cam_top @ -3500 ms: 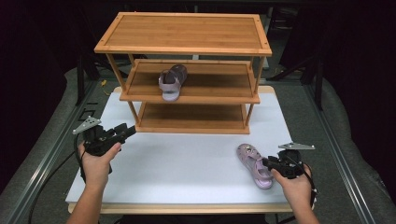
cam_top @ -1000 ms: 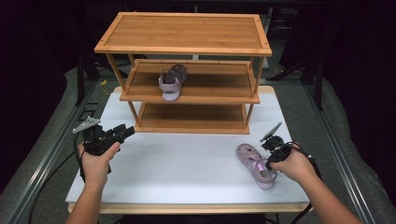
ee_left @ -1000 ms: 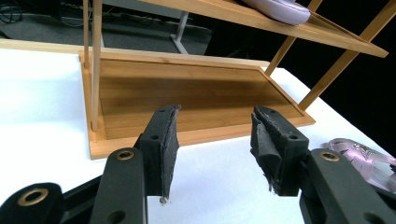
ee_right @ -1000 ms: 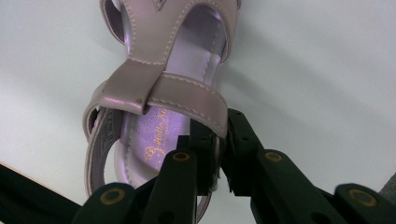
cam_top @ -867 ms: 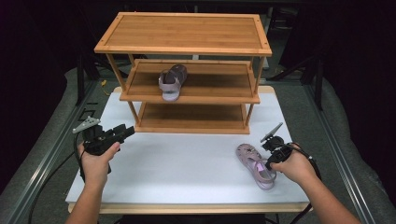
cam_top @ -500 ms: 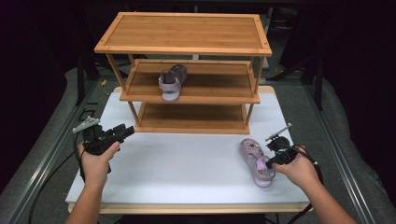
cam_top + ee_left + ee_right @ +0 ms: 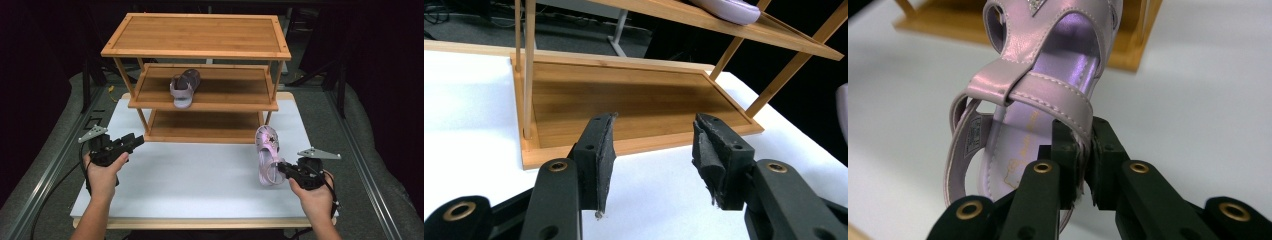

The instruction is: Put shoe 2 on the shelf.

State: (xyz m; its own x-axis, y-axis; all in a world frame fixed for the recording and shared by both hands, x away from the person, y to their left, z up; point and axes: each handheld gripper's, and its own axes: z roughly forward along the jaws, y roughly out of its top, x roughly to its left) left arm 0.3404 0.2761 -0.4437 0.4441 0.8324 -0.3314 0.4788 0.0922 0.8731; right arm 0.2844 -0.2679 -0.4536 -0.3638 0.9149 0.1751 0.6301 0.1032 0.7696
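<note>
While my right gripper has its jaws pinched tight on the side strap of the pink sandal, the shoe hangs tilted over the white table top, toe end toward the wooden rack and heel end by my right hand. In the right gripper view I see the two black pads squeezing the strap edge between them, with the purple insole running away from the jaws toward the rack's bottom corner. The sandal sits near the rack's right front leg, just in front of the lowest shelf. My left gripper hovers over the table at the left, jaws spread wide with nothing between them; the left gripper view shows them aimed at the bare lowest shelf. The matching sandal lies on the middle shelf, toward its left half, heel strap at the front edge
</note>
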